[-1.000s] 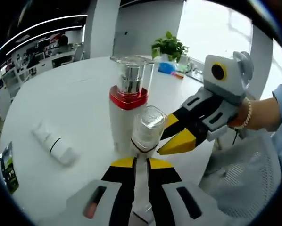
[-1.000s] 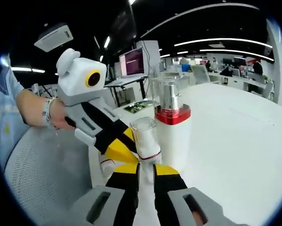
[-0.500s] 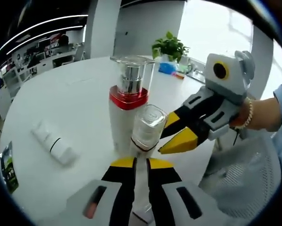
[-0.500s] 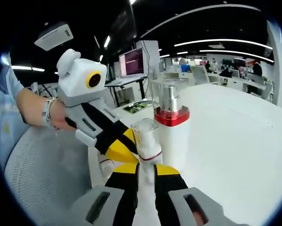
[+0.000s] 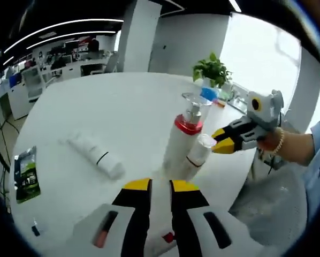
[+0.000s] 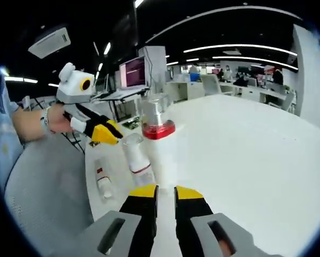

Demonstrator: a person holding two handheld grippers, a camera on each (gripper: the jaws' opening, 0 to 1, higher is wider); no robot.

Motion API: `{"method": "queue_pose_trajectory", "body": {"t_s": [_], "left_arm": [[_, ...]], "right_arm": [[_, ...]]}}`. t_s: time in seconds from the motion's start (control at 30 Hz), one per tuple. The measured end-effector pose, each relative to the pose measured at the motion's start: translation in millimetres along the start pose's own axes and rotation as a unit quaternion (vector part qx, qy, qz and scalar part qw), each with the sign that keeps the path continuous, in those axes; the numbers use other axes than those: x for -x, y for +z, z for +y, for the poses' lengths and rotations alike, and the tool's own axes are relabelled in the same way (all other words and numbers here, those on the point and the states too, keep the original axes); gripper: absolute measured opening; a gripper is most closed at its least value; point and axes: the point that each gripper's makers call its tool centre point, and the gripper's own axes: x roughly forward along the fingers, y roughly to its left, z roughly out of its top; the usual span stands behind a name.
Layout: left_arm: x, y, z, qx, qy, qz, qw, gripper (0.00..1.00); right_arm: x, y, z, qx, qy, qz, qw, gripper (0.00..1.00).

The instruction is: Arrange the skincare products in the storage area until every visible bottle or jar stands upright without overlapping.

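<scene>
- The small bottle (image 5: 198,154) stands tilted, leaning on the tall red-collared bottle (image 5: 182,136); a nudge there could topple both.
- The left gripper (image 5: 160,188), jaws narrow and empty, sits just short of the tall bottle. The right gripper (image 6: 165,193), likewise narrow and empty, is as near.
- A white tube (image 5: 93,156) lies flat, well left of the tall bottle, and may roll when grabbed.
- Another bottle (image 6: 101,182) lies near the table edge (image 6: 90,198), left of the tall one; pushing it risks a fall.

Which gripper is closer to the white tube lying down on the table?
Left. The tube lies just ahead of the left gripper, off to one side. The right gripper is beyond the tall bottle and small bottle.
</scene>
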Motion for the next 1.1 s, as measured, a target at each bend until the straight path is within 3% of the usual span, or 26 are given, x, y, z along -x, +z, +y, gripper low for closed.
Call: {"method": "queue_pose_trajectory", "body": {"t_s": [0.13, 0.23, 0.3, 0.37, 0.43, 0.47, 0.7, 0.9, 1.0, 1.1], "left_arm": [[23, -10.4, 44.5, -0.007, 0.069, 0.009, 0.9975, 0.1], [32, -18.3, 63.3, -0.001, 0.1, 0.007, 0.995, 0.1], [32, -22.8, 68.7, 0.034, 0.109, -0.016, 0.9934, 0.08], [31, -27.9, 62.3, 0.078, 0.086, 0.008, 0.9932, 0.09], [28, -9.7, 60.1, 0.06, 0.077, -0.038, 0.9945, 0.11], [29, -8.9, 58.5, 0.063, 0.075, -0.043, 0.9943, 0.1], [27, -13.9, 59.0, 0.09, 0.073, -0.032, 0.9928, 0.11], [28, -11.8, 51.3, 0.072, 0.076, -0.039, 0.9938, 0.13], [29, -10.9, 54.1, 0.072, 0.083, -0.041, 0.9931, 0.15], [34, -8.9, 58.3, 0.074, 0.096, -0.051, 0.9913, 0.15]], "right_arm": [[9, 14.5, -23, -0.016, -0.037, -0.015, 0.9991, 0.06], [13, 25.8, -33, -0.031, -0.056, -0.026, 0.9976, 0.06], [14, 32.8, -37, -0.035, -0.066, -0.029, 0.9968, 0.06], [13, 39.0, -41, -0.042, -0.077, -0.027, 0.9957, 0.06], [12, 47.0, -44, -0.044, -0.084, -0.031, 0.995, 0.06], [10, 52.9, -46, -0.045, -0.089, -0.035, 0.9945, 0.07], [9, 92.0, -52, -0.054, -0.098, -0.075, 0.9909, 0.08], [8, 139.0, -49, -0.069, -0.1, -0.11, 0.9865, 0.1], [-2, 154.0, -41, -0.065, -0.092, -0.108, 0.9877, 0.13], [-20, 168.9, -30, -0.047, -0.085, -0.087, 0.9915, 0.14]]}}
